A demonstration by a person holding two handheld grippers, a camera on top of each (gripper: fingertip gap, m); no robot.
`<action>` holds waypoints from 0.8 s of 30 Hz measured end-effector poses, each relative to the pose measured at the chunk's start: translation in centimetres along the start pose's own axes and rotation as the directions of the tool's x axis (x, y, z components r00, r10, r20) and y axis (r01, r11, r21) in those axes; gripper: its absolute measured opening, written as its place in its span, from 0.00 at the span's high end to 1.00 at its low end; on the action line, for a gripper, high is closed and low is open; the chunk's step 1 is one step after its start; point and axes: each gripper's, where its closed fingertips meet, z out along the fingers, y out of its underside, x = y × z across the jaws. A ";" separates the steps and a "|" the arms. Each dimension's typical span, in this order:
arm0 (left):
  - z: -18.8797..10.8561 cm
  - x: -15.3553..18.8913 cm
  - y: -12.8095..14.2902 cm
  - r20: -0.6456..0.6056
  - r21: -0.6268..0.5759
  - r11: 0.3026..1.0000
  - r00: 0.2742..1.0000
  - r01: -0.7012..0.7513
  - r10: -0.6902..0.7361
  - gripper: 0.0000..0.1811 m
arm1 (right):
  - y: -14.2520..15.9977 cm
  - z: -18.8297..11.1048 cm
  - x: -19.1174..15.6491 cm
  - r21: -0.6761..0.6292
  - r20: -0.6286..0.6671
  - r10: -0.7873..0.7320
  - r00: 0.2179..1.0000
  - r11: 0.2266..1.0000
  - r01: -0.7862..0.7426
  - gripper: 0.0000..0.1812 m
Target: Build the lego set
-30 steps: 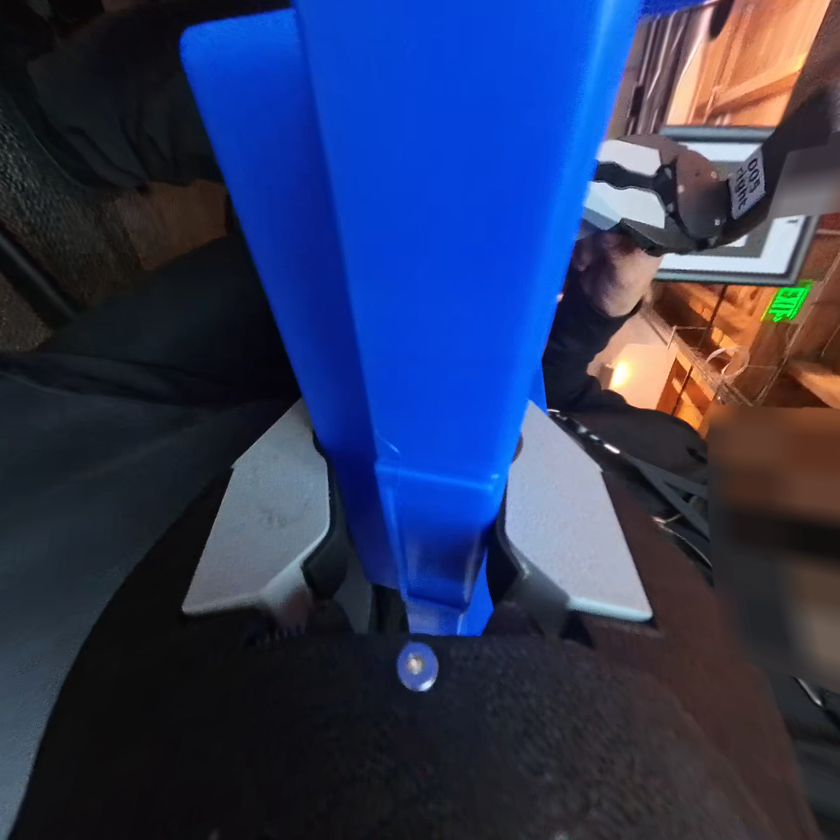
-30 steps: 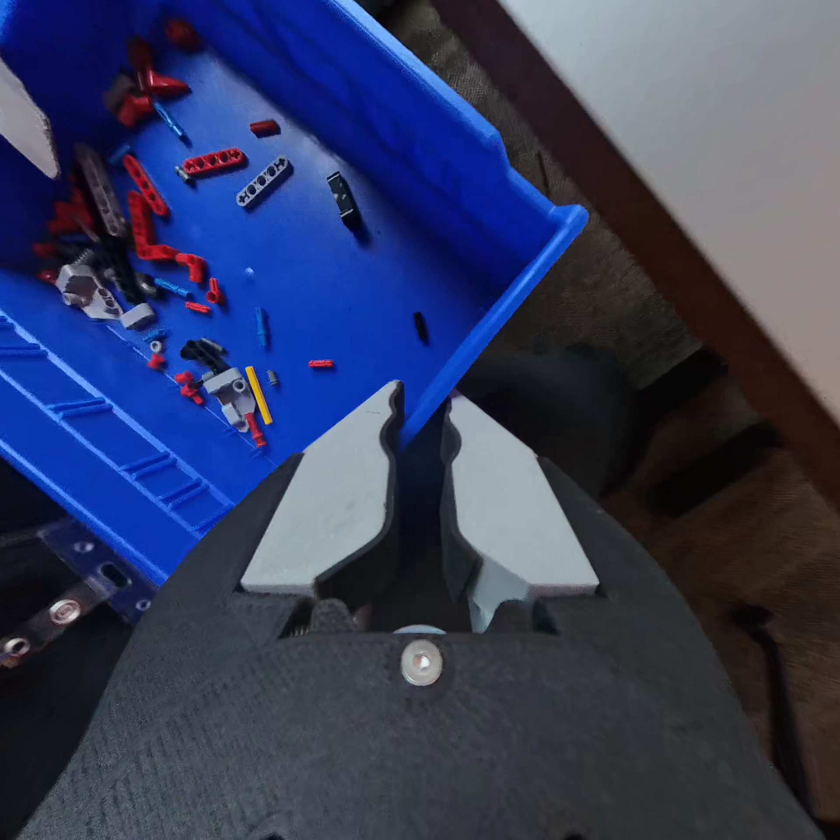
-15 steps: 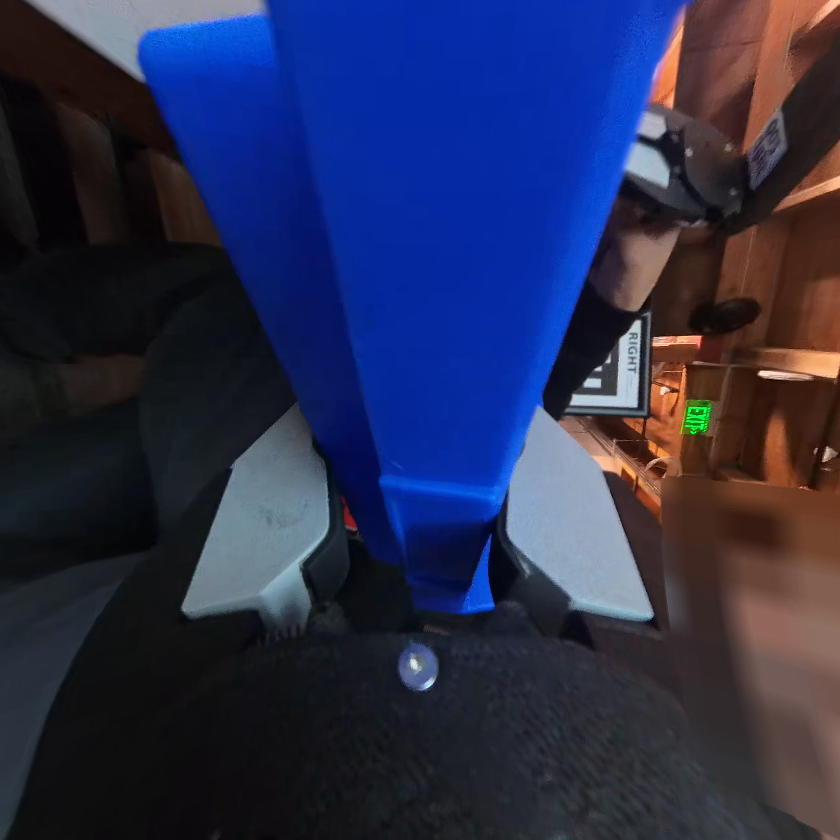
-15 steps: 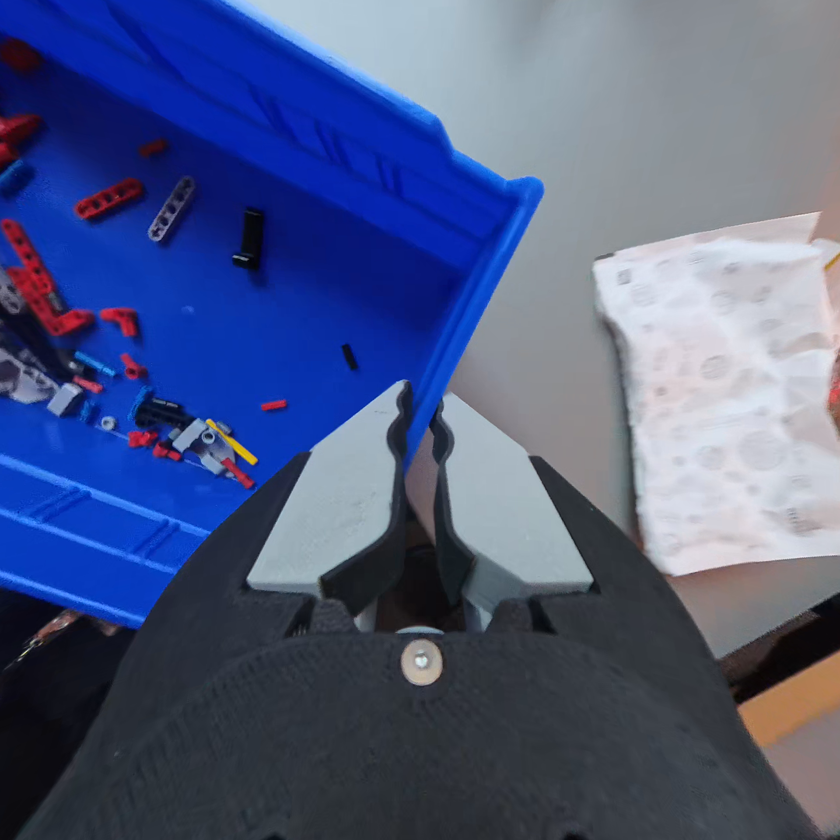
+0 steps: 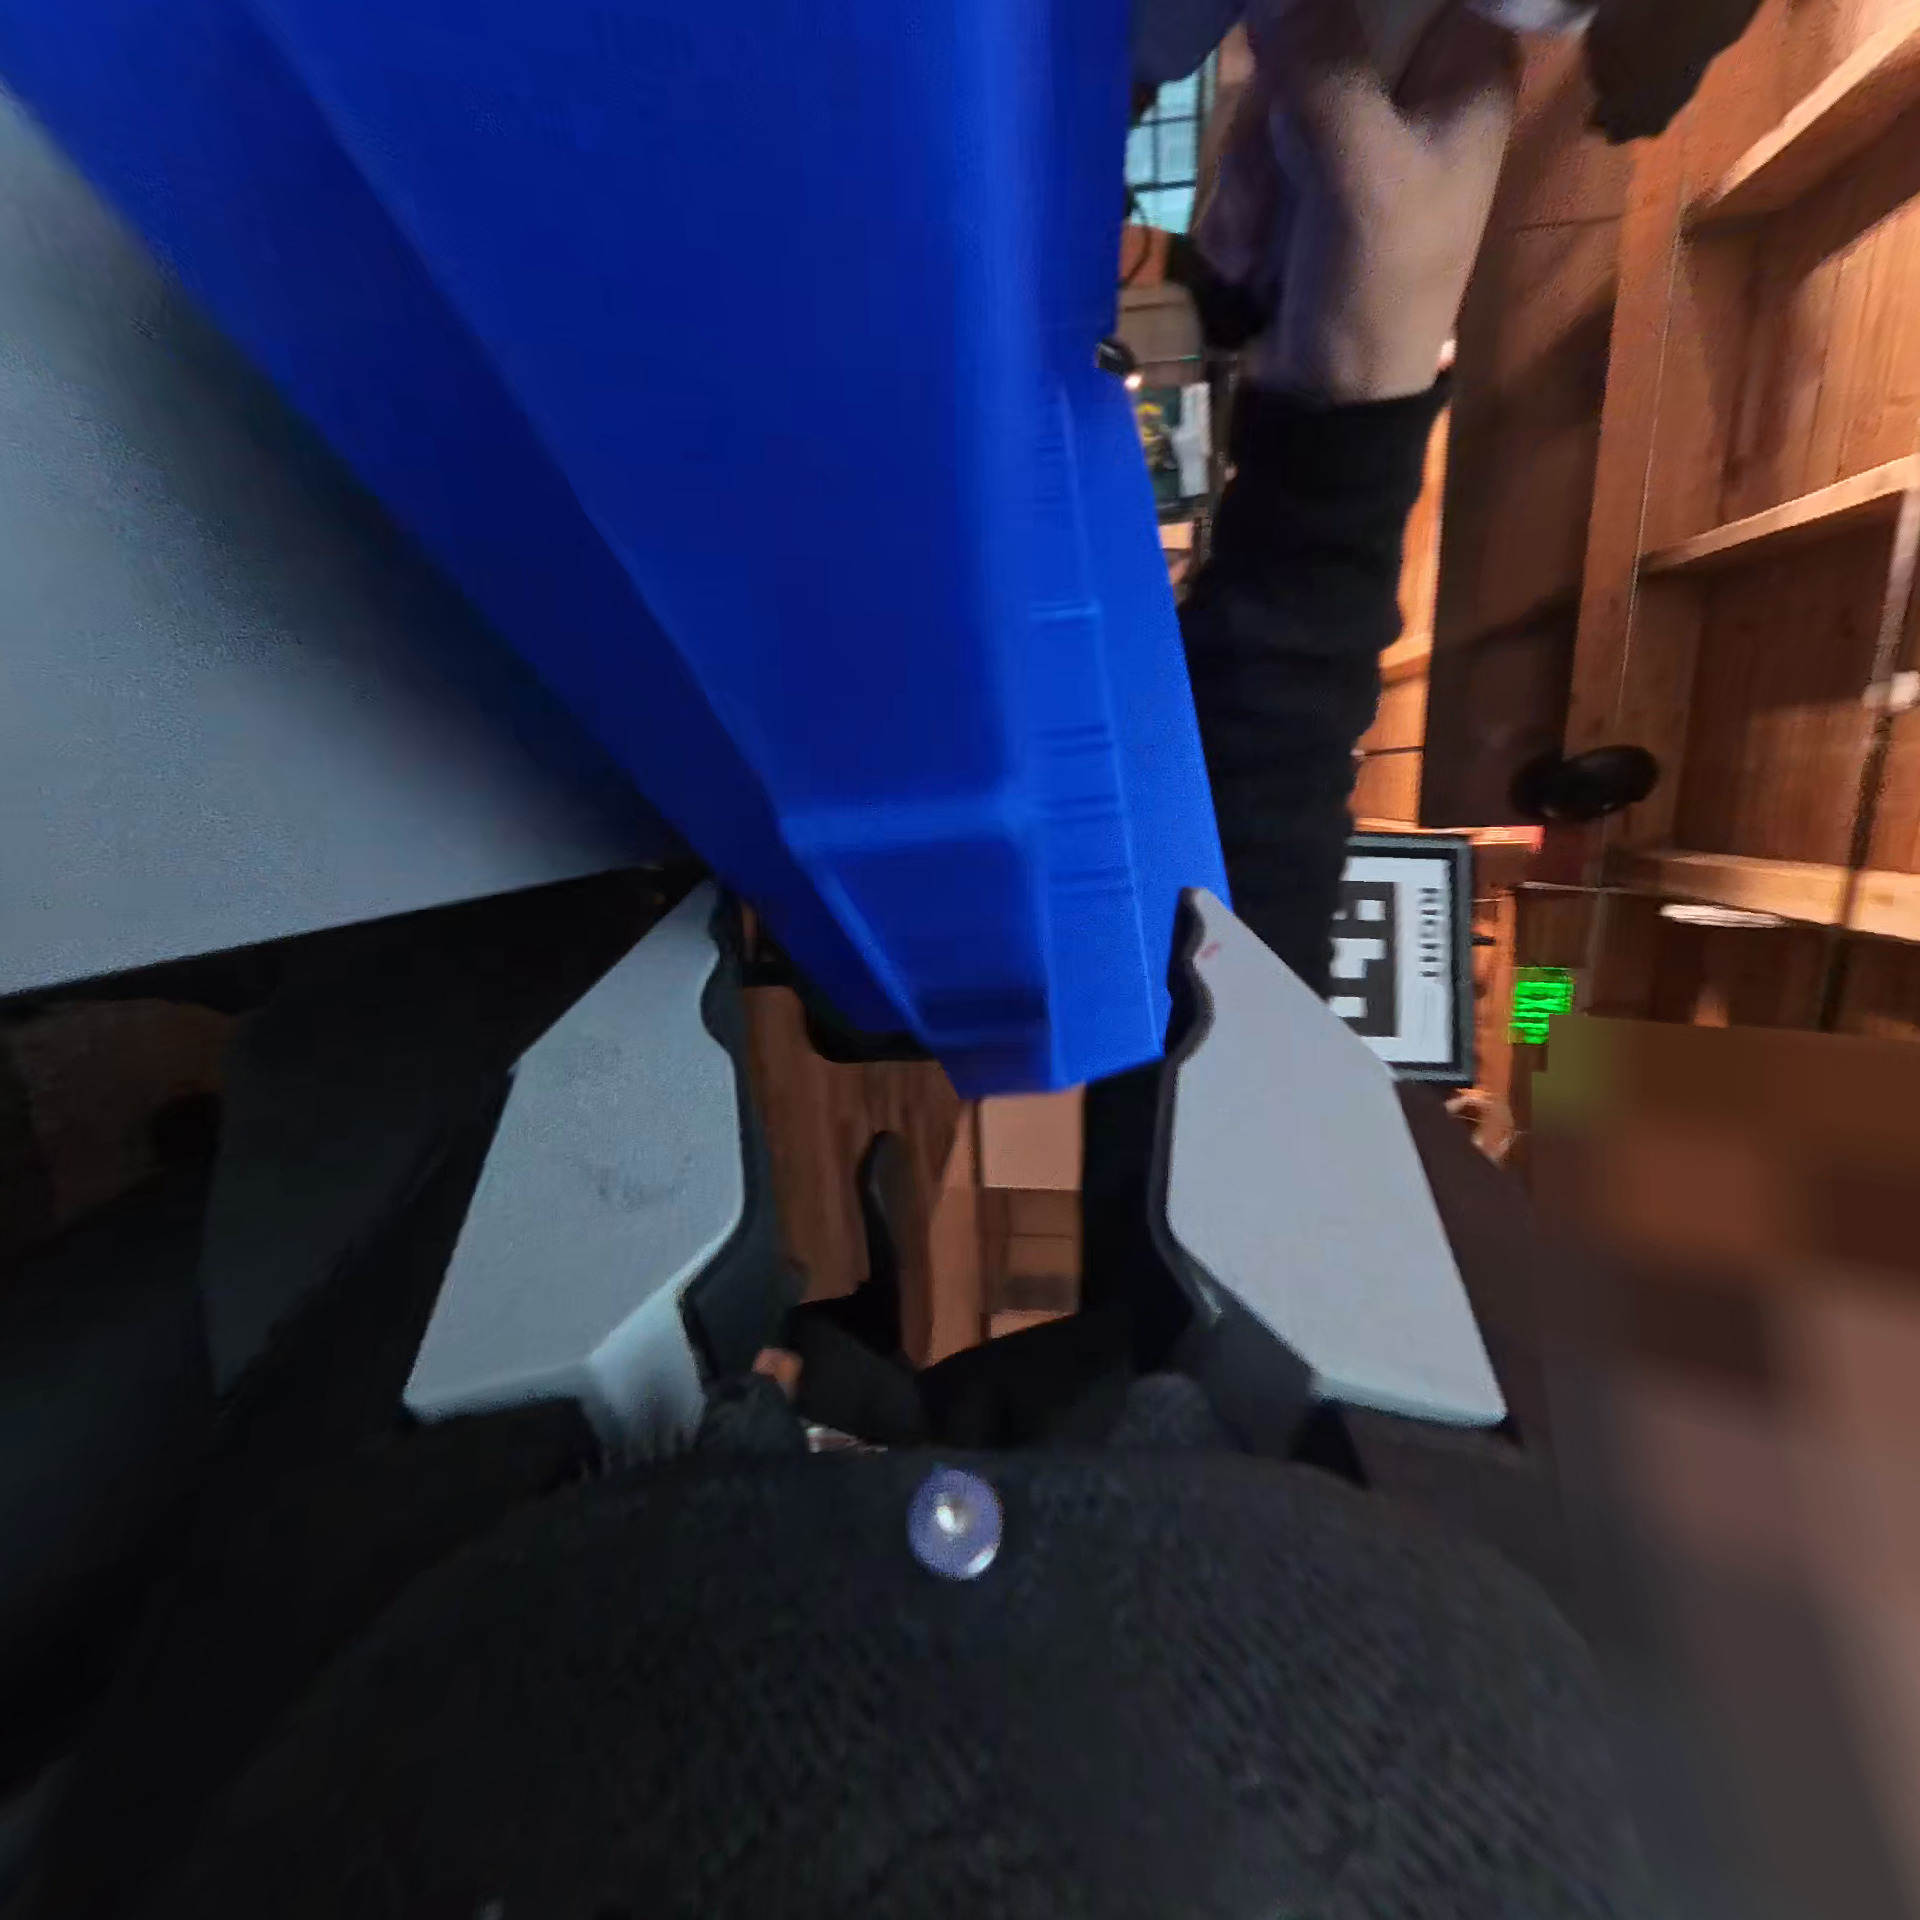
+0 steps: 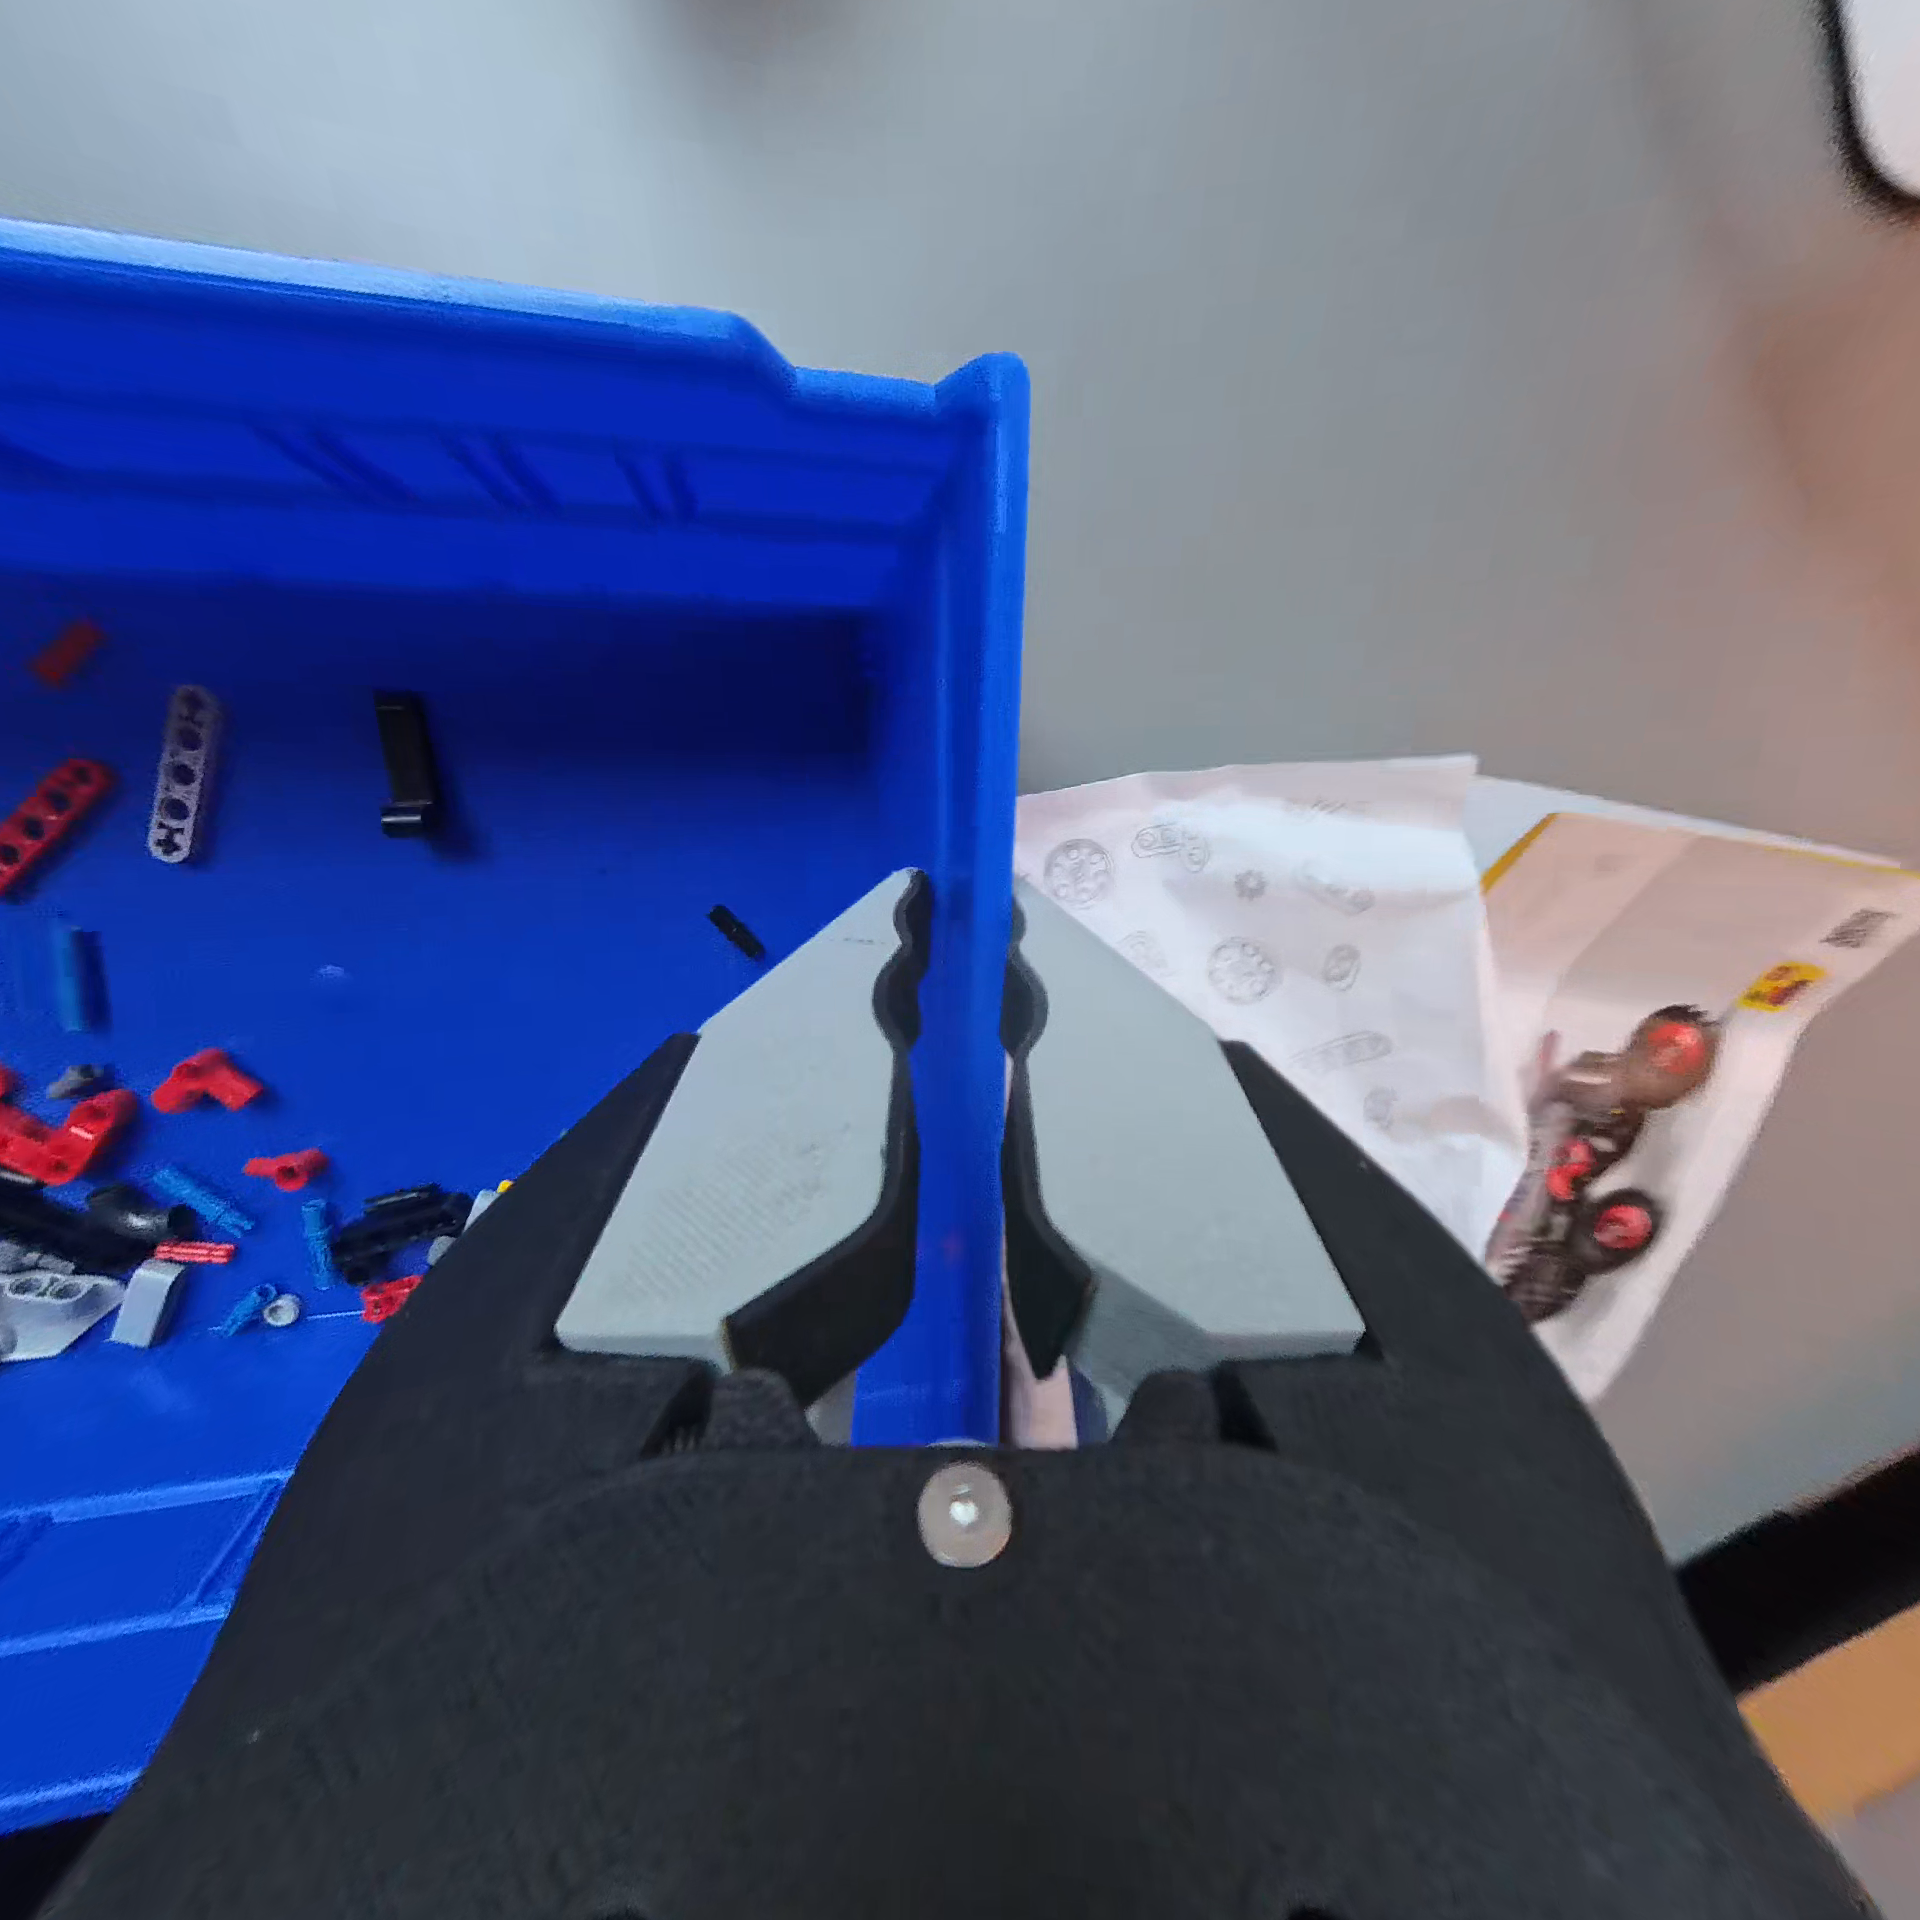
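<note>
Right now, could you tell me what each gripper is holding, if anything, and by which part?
The right gripper is shut on the blue bin, clamping its side wall at the rim. The left gripper is open; the bin's corner sits between its fingers, unclamped.

Blue bin [image 6: 540,540] tilted above grey table; loose red, black, grey lego pieces [image 6: 187,1174] scattered inside

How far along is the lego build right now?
Barely started. Done: the instruction sheets lie on the grey table. In hand: the right gripper is shut on the blue bin wall; the left gripper is open, the bin's corner between its fingers. Left: everything else, since the lego pieces lie loose inside the bin, none visibly assembled.
</note>
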 end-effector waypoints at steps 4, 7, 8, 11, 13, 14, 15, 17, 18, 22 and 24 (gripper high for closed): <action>-3.2 -0.2 -0.6 0.006 0.075 0.988 0.990 -0.138 0.138 0.76 | -1.3 0.8 4.9 0.011 -0.143 -0.036 0.989 0.999 0.038 0.94; -6.8 -0.2 0.2 0.141 0.149 0.915 0.924 -0.376 0.356 1.00 | -1.8 0.6 7.3 0.050 -0.227 -0.006 0.974 0.999 0.017 0.92; -7.9 -0.5 0.7 0.216 0.147 0.876 0.879 -0.460 0.425 1.00 | -2.5 -0.3 7.8 0.109 -0.269 0.002 0.963 0.994 0.029 0.93; -11.1 -2.7 2.3 0.499 0.054 0.729 0.651 -0.682 0.572 1.00 | -4.2 -5.2 8.5 0.308 -0.446 0.024 0.894 0.943 0.128 0.94; -12.3 -4.0 3.5 0.595 -0.007 0.671 0.537 -0.741 0.599 1.00 | -3.9 -7.8 7.2 0.400 -0.467 0.058 0.883 0.904 0.152 0.88; -12.5 -4.8 4.1 0.613 -0.040 0.671 0.512 -0.740 0.601 0.99 | -3.3 -8.3 6.0 0.432 -0.427 0.075 0.901 0.892 0.130 0.85; -12.6 -5.8 4.5 0.635 -0.053 0.695 0.513 -0.717 0.577 0.94 | -2.5 -8.7 4.4 0.462 -0.366 0.089 0.926 0.882 0.097 0.84; -12.7 -7.3 5.1 0.651 -0.054 0.739 0.538 -0.672 0.536 0.86 | -0.5 -9.5 1.6 0.518 -0.280 0.119 0.953 0.854 0.046 0.80; -12.6 -7.5 5.4 0.645 -0.055 0.732 0.535 -0.679 0.545 0.89 | 0.6 -9.9 0.1 0.550 -0.249 0.129 0.960 0.834 0.030 0.80; -12.8 -8.0 5.8 0.657 -0.045 0.689 0.498 -0.723 0.566 0.87 | 4.7 -10.5 -7.0 0.644 -0.114 0.111 0.987 0.765 -0.011 0.77; -13.2 -7.9 6.2 0.667 -0.057 0.684 0.482 -0.727 0.568 0.83 | 6.3 -10.3 -10.8 0.660 -0.079 0.060 0.995 0.751 0.007 0.75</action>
